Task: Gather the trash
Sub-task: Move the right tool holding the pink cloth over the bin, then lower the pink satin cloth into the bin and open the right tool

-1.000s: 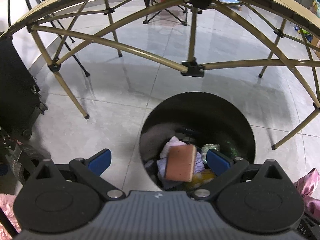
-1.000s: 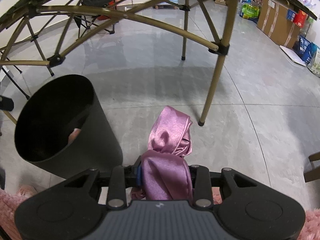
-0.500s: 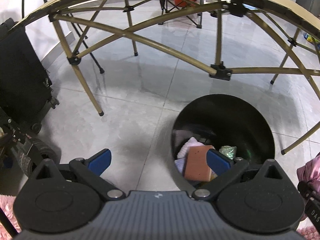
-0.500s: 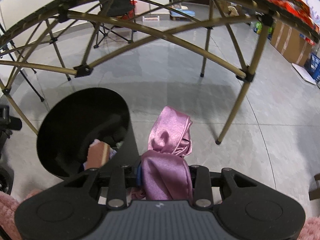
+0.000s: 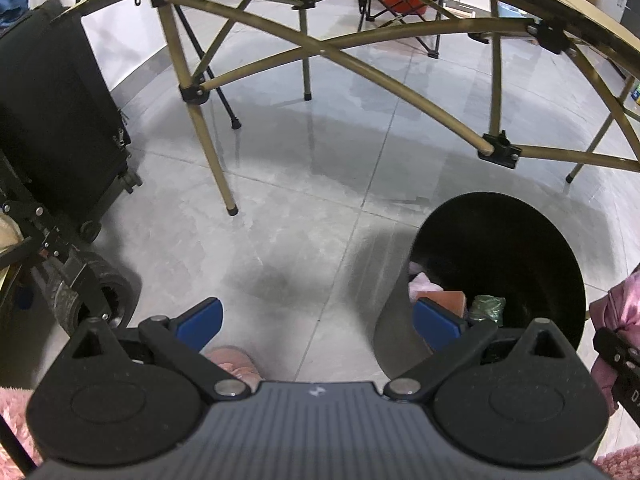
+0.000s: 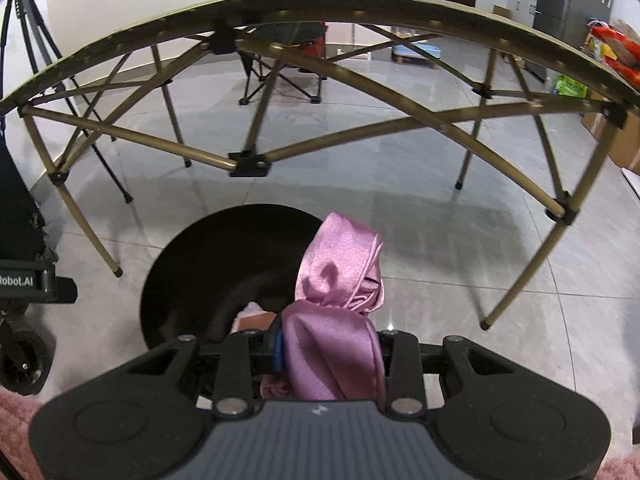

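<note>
Trash first: one pink satin cloth [image 6: 332, 340], glossy and bunched into a soft roll, is clamped in the right gripper [image 6: 332, 354], whose fingers are closed tight on its lower part. Its long axis runs away from the camera, the knotted free end pointing far and up, over the near right rim of the bin. In the left view the same cloth [image 5: 624, 312] peeks in at the right edge.

One left gripper [image 5: 318, 322] hangs with its two blue-padded fingers [image 5: 200, 322] spread wide and nothing between them, over bare floor just left of the bin; a pink fuzzy slipper [image 5: 236, 362] shows below it.

One bin [image 5: 400, 332], a round black can with smooth walls, stands on the floor. Inside it I count three pieces: a pale pink wad [image 5: 424, 285], a flat brown rectangular block [image 5: 454, 300] and a crumpled green wrapper [image 5: 487, 307].

Grey glossy floor tiles [image 5: 304, 200] spread beyond. Farther out stands one folding table [image 6: 248, 166] on crossed, thin, brass-coloured tubes with black joints. At far left, one black boxy case [image 5: 52, 128]; behind the table, one folding chair [image 6: 288, 56].
</note>
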Motion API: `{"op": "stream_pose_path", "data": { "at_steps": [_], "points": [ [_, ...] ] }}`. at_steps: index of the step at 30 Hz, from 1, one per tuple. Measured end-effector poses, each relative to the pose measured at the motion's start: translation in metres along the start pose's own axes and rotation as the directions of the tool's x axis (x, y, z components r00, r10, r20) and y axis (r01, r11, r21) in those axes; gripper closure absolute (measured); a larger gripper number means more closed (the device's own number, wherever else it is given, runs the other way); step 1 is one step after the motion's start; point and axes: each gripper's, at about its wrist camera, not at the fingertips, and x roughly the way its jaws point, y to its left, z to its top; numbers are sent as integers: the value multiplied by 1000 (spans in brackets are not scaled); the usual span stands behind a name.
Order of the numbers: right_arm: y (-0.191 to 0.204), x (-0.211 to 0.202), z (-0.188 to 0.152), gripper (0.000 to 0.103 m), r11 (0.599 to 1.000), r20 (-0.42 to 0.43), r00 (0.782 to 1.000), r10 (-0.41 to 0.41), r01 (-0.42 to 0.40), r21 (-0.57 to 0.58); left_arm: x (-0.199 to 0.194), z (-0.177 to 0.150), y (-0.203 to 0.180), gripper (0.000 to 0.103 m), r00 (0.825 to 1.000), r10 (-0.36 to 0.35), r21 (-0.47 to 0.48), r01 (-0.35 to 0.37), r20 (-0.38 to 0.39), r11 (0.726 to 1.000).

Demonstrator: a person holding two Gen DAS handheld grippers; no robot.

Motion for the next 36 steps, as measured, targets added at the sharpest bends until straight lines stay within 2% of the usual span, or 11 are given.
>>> {"op": "stream_pose_path", "data": {
  "at_steps": [19, 36],
  "points": [
    [55, 32, 24, 71, 995, -47, 996, 81, -83, -50, 8, 1, 26, 0, 1000, 0, -39, -1, -25, 999],
    [61, 62, 41, 69, 996, -89, 992, 89, -90, -11, 12, 1, 24, 0, 999, -24, -31, 23, -43, 999]
  ]
}}
